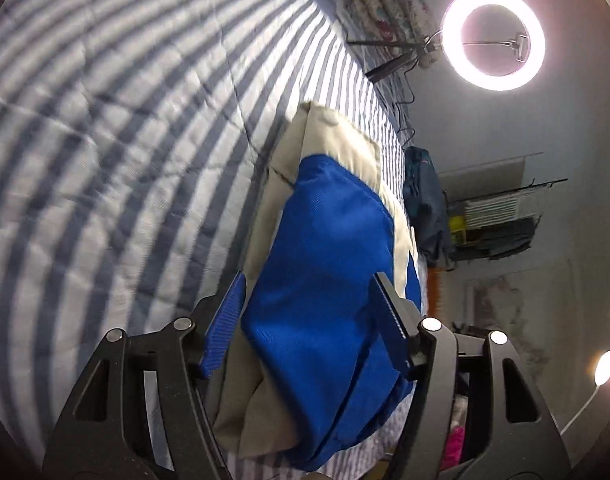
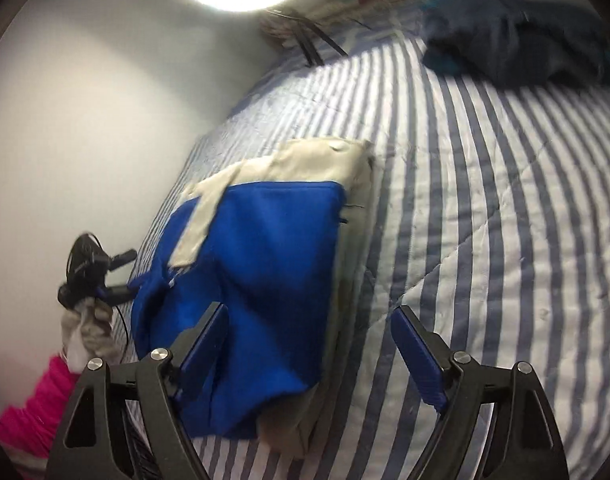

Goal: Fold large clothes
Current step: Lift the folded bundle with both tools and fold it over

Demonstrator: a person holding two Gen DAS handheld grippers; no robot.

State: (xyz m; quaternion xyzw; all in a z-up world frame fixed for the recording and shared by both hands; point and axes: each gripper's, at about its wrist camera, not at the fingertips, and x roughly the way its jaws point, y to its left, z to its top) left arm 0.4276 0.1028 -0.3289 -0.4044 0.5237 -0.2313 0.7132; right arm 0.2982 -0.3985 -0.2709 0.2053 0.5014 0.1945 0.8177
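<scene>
Garment first: a blue and cream padded fabric jacket (image 2: 265, 256) lies already folded into a thick rectangular bundle on the blue-and-white striped quilted bedspread (image 2: 485, 220), close to the bed edge on the wall side. It looks soft and puffy with a slightly slick woven shell, so my guess is it's light but springy, and the top layers will want to slide or puff back open if only 1 layer gets pinched. Best hold would be the thick folded edges or corners, catching all layers together, not the smooth blue middle.

The left gripper (image 1: 309, 312) has its jaws standing apart on either side of the blue top fold, with the cloth bulging up between them, but the pads don't look pressed into it, so nothing is really held. The right gripper (image 2: 311, 344) is wide open over the near end of the bundle, also empty.

Room-wise, 1 side is tight: the bundle's long edge runs near the mattress edge and the pale wall (image 2: 85, 140). The other side is open quilt, with a dark blue heap of clothing (image 2: 517, 52) well apart at the far end and a glowing ring light (image 1: 493, 38) on a stand beyond the bed.
</scene>
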